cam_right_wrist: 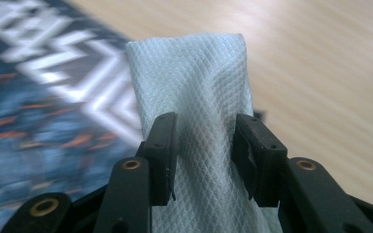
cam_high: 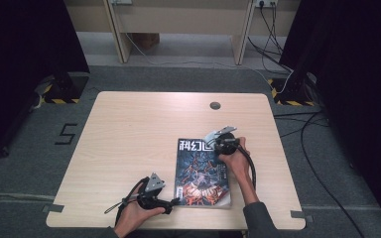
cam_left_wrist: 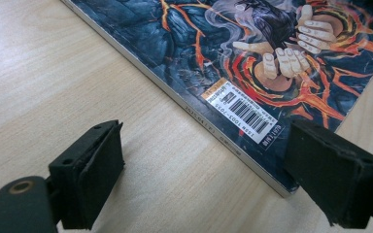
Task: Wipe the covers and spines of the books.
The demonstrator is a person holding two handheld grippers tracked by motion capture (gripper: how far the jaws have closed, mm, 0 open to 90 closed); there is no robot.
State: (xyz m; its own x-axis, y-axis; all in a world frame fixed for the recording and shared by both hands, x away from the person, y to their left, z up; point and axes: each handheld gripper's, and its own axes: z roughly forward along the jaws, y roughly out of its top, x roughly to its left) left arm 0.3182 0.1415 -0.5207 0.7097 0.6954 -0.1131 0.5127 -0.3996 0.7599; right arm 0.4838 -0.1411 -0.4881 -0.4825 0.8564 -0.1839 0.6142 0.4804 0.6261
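Magazine: we see a magazine (cam_high: 202, 171) with a dark blue and orange illustrated cover lying flat on the wooden table (cam_high: 129, 144), right of the table's middle and reaching close to the near edge. Its white title characters run along the far end of the cover.

Barcode: in the left gripper view we see a white barcode label (cam_left_wrist: 243, 110) near the cover's corner, just inside the spine edge.

Cloth: we see a white, diamond-textured cloth (cam_right_wrist: 199, 97) standing up between the jaws of the right gripper, its free end over the far right corner of the magazine, where cover meets bare table. In the high view it shows as a pale patch (cam_high: 211, 136) at that corner.

Right gripper: we hold the right gripper (cam_right_wrist: 205, 145) clamped on the cloth, both black pads pressing its sides so the fabric bunches between them. In the high view it sits over the magazine's far right corner (cam_high: 223, 141), with the hand and forearm lying across the cover's right side.

Left gripper: we hold the left gripper (cam_left_wrist: 204, 179) with its jaws spread wide and nothing between them but bare table. One pad (cam_left_wrist: 335, 174) stands at the magazine's near left corner; we cannot tell whether it touches. In the high view it rests low on the table (cam_high: 171, 202), just left of that corner.

Table hole: we see a round grommet (cam_high: 215, 105) near the far edge.
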